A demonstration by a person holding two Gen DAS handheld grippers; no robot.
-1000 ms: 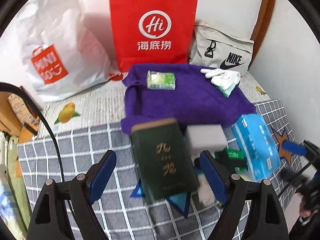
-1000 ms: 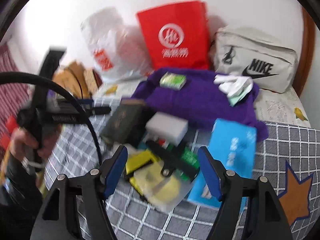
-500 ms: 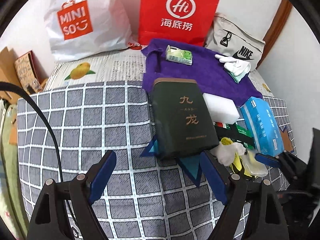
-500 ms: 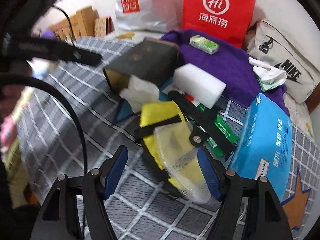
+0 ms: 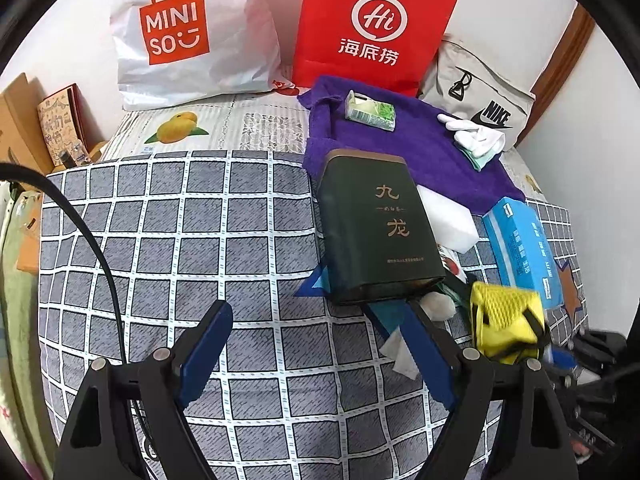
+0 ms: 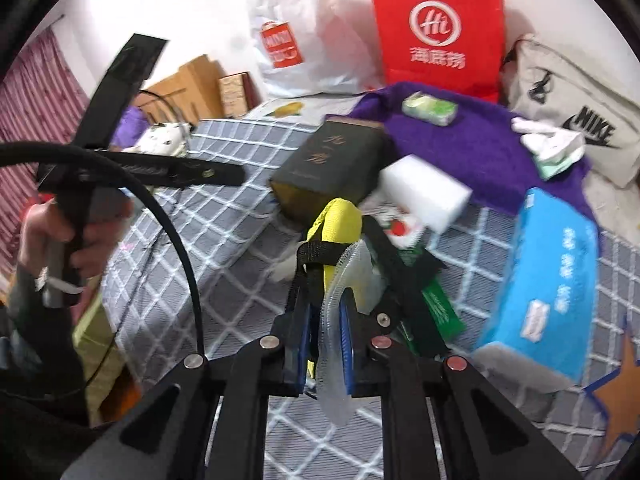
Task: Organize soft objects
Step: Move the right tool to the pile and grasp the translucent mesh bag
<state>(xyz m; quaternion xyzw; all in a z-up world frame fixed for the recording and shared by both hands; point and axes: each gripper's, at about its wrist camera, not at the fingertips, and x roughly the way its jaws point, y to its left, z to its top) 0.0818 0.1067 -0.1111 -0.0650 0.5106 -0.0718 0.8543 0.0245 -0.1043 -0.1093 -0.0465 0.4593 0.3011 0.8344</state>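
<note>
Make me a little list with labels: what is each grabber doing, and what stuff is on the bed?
left hand-held gripper: open, empty, above the checked bedcover
right hand-held gripper: shut on the yellow pouch, gripping its clear plastic edge
dark green tin: lying flat, its top end on the purple towel
white sponge block: beside the tin
blue tissue pack: right of the pile
on the towel: small green packet, white gloves
at the wall: red paper bag, white Miniso bag, Nike bag

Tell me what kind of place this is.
Most likely a bedroom at home: everything lies on a bed with a grey checked cover against a white wall. Shopping bags, a MINISO bag and a red paper bag, lean there beside a Nike pouch.
</note>
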